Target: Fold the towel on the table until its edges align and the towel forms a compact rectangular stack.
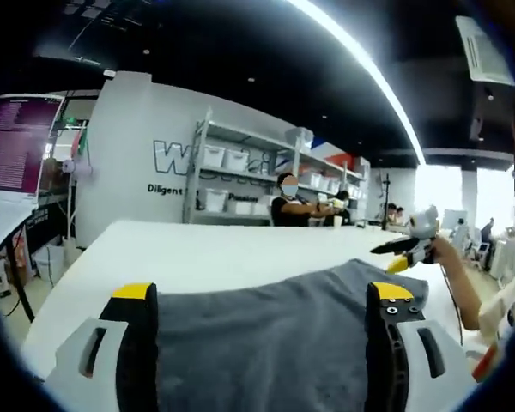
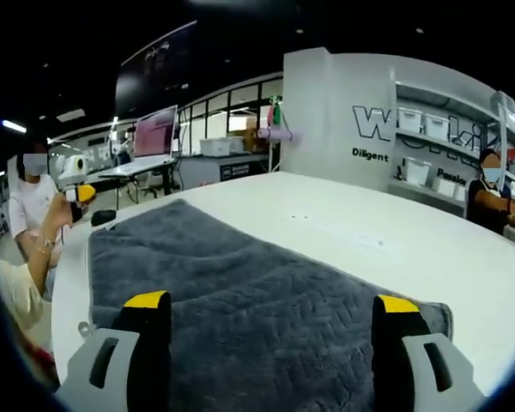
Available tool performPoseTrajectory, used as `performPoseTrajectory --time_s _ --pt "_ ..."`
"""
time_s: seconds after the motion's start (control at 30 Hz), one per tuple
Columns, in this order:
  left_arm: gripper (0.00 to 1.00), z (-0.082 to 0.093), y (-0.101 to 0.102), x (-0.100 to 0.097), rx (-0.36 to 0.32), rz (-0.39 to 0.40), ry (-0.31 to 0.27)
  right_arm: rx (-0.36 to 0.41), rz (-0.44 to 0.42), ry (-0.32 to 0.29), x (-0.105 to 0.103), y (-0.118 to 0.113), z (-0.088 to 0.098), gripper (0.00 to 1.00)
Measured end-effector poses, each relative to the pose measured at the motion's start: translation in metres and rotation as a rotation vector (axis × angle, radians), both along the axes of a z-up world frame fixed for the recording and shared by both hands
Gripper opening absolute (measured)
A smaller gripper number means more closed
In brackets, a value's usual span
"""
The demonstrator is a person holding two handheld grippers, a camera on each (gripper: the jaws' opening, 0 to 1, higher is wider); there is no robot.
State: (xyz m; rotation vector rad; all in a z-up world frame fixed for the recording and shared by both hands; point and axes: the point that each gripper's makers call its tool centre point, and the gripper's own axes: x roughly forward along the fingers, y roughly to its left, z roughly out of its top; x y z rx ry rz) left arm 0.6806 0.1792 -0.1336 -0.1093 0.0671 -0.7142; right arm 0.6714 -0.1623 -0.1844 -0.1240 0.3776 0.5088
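Towel point(image 2: 257, 300) lies flat, bare table point(image 2: 395, 232) beyond its edges; both jaws open.

The white bench point(image 2: 386, 232) lies bare and open beyond the grey towel point(image 2: 240, 300), with wide room to pass on its far side. In the left gripper view the towel point(image 1: 266, 335) spreads flat between the parted jaws, nothing standing on it. The right gripper point(image 1: 409, 247) hangs above the bench's far right edge, apart from the towel.

white wall point(image 1: 129, 154), storage shelves point(image 1: 240, 172), ceiling light strip point(image 1: 360, 60)
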Motion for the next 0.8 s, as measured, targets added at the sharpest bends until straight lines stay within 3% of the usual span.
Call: performPoseTrajectory --time_s 0.23,0.4,0.6,0.8 --pt "0.99 0.015 -0.061 0.019 0.003 -0.125 -0.002 -0.019 0.018 0.007 0.006 0.004 -0.002 0.99" --pt "0.97 0.007 -0.094 0.023 0.010 -0.194 0.003 -0.036 0.033 0.026 0.007 0.006 -0.008 0.99" --pt "0.94 -0.026 -0.102 0.015 0.093 -0.234 0.053 -0.052 0.033 0.034 0.006 0.006 -0.012 0.99" --pt "0.93 -0.031 -0.101 0.004 0.089 -0.247 0.048 -0.072 0.029 0.016 0.002 0.008 -0.008 0.99"
